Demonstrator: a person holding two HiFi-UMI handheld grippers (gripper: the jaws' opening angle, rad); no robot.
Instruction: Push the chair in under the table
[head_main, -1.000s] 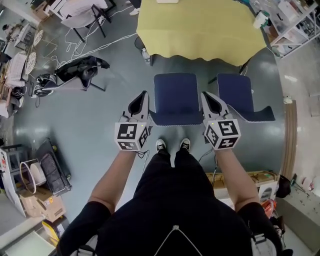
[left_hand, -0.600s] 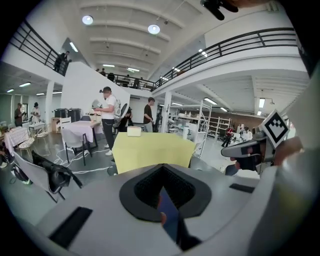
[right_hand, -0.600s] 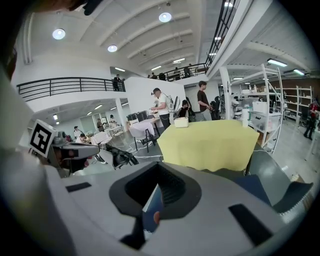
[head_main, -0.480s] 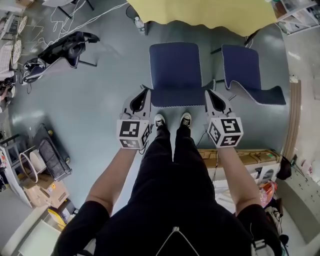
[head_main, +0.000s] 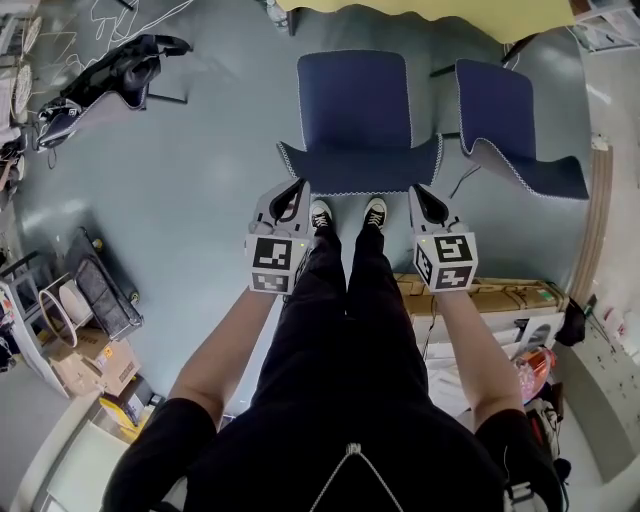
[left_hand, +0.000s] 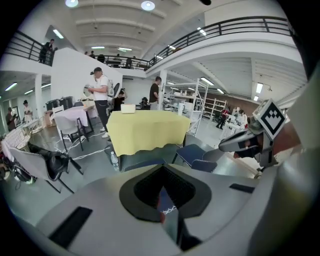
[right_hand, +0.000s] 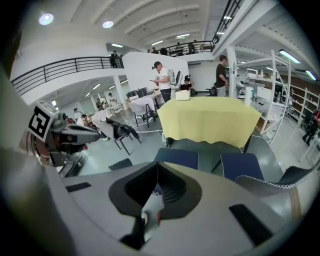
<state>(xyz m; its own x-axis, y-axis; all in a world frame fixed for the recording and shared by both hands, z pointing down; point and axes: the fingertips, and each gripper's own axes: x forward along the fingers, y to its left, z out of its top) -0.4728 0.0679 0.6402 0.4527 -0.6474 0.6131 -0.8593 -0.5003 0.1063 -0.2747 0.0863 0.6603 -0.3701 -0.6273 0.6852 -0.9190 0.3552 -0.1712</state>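
While forearms slant down, left hand-held gripper and right hand-held gripper point clenched at the chair.

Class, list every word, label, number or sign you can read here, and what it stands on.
Nothing is readable in any view.
On the left gripper and right gripper, the marker cubes bear only black-and-white square patterns, no letters.
On the cardboard boxes, any print is too small to read.
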